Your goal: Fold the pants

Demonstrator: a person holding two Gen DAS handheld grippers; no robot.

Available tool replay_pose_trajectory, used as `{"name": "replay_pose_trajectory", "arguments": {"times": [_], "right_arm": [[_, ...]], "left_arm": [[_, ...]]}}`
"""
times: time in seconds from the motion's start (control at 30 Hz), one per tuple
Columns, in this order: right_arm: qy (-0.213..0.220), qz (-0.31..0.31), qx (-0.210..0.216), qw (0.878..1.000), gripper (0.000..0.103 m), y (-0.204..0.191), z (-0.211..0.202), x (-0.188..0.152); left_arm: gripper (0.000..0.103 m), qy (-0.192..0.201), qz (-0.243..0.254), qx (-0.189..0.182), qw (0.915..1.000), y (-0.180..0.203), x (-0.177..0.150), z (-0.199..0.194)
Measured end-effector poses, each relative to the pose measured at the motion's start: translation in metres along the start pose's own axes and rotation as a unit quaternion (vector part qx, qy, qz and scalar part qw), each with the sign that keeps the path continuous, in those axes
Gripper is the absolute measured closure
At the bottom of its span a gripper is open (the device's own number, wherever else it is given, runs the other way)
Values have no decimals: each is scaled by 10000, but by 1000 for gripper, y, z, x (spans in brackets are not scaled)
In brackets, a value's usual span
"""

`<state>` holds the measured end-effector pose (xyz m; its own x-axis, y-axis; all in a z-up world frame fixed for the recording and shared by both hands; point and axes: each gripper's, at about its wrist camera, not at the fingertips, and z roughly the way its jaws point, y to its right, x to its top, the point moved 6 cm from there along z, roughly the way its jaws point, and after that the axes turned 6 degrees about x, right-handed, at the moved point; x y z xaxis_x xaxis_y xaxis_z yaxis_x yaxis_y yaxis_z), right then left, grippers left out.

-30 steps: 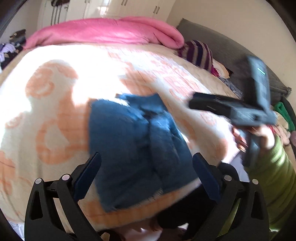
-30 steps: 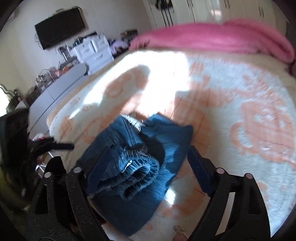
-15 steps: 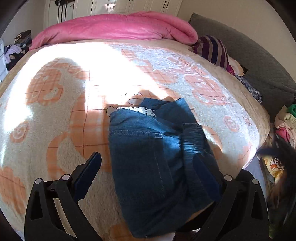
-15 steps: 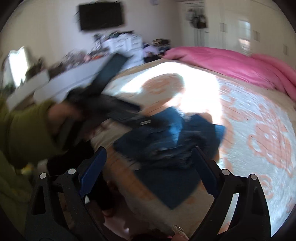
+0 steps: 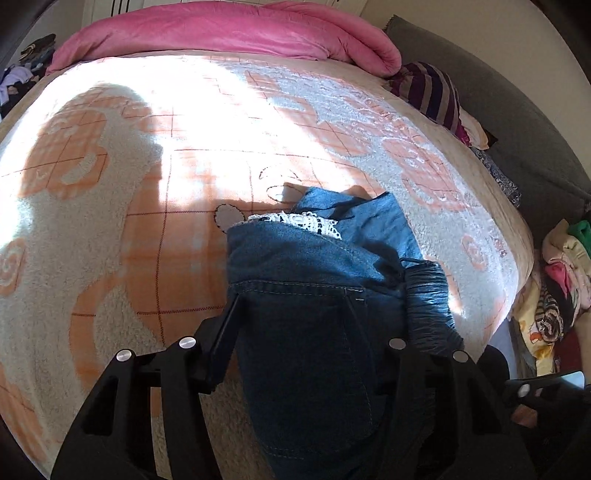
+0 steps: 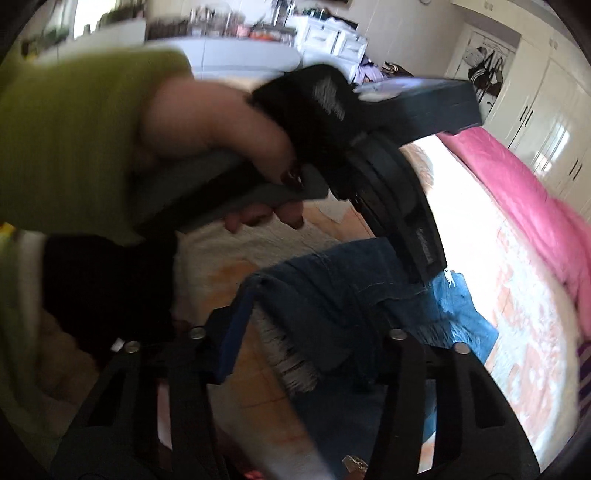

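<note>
both grippers have dropped onto the folded jeans [image 5: 314, 332]; left gripper [image 5: 295, 325] and right gripper [image 6: 317, 321] are closing around denim, and a shallow bite is risking the fold slipping apart.

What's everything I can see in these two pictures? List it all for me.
jeans: one pair, blue denim, folded near the bed's edge, between both grippers' fingers
blanket: one, cream and orange, covering the bed
duvet: one, pink, bunched at the far end
striped cloth: one, purple and grey, beside the duvet
clothes pile: mixed colours, off the bed's side
wardrobe: white, behind the bed
left gripper: black, jaws closing around the jeans
right gripper: black, blue pads, jaws closing around the jeans
hand: one, green sleeve, holding the left gripper
</note>
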<state>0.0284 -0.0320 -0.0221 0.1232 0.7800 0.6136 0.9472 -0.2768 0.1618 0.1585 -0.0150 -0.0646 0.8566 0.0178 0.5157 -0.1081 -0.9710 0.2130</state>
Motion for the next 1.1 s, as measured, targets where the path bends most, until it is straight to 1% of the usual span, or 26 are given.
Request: {"name": "replay_pose_trajectory", "arguments": {"times": [0.07, 0.13, 0.2, 0.23, 0.33, 0.47, 0.53, 0.63, 0.73, 0.77, 0.83, 0.87, 0.9, 0.97, 1.03, 1.1], "right_arm": [[-198, -47, 191, 9996, 95, -2, 14, -6], [-212, -18, 457, 9987, 97, -9, 12, -7], [-47, 73, 666, 9977, 98, -12, -2, -8], [-36, 142, 709, 9974, 98, -11, -4, -10], [-292, 298, 704, 9966, 98, -9, 12, -29], [-215, 514, 727, 9958, 96, -6, 10, -28], [-73, 698, 790, 9944, 93, -1, -3, -25], [173, 934, 782, 9924, 87, 7, -26, -22], [485, 1196, 738, 9889, 74, 15, -50, -19], [577, 1290, 714, 9874, 67, 18, -58, -19], [780, 1478, 598, 9841, 64, 27, -76, -19], [870, 1593, 498, 9821, 59, 33, -85, -20], [943, 1680, 439, 9803, 52, 38, -91, -21], [1096, 1867, 273, 9759, 44, 50, -105, -23], [1186, 1949, 52, 9736, 41, 58, -116, -26], [1304, 2089, -164, 9691, 33, 67, -128, -29]], "left_arm": [[50, -25, -42, 18, 10000, -2, -1, 5], [48, -41, -94, 19, 9999, -5, -2, 8], [47, -23, -122, 2, 9999, -6, -2, 8], [46, -16, -119, -6, 9999, -6, -2, 8], [45, 22, -121, 19, 9999, -5, -2, 9], [42, 97, -161, 76, 9998, -4, -1, 6], [40, 109, -121, 118, 9998, -3, -2, 4], [40, 136, -67, 160, 9998, -1, -1, 1], [40, 203, -46, 180, 9996, 0, 0, -5], [40, 229, -39, 177, 9996, 1, 0, -7], [40, 302, -7, 198, 9993, 2, 1, -13], [40, 330, 8, 207, 9992, 3, 2, -15], [40, 375, 10, 204, 9991, 3, 3, -19], [38, 441, 21, 209, 9988, 4, 4, -25], [38, 535, 46, 239, 9983, 6, 6, -32], [38, 619, 53, 243, 9978, 7, 7, -39]]}}
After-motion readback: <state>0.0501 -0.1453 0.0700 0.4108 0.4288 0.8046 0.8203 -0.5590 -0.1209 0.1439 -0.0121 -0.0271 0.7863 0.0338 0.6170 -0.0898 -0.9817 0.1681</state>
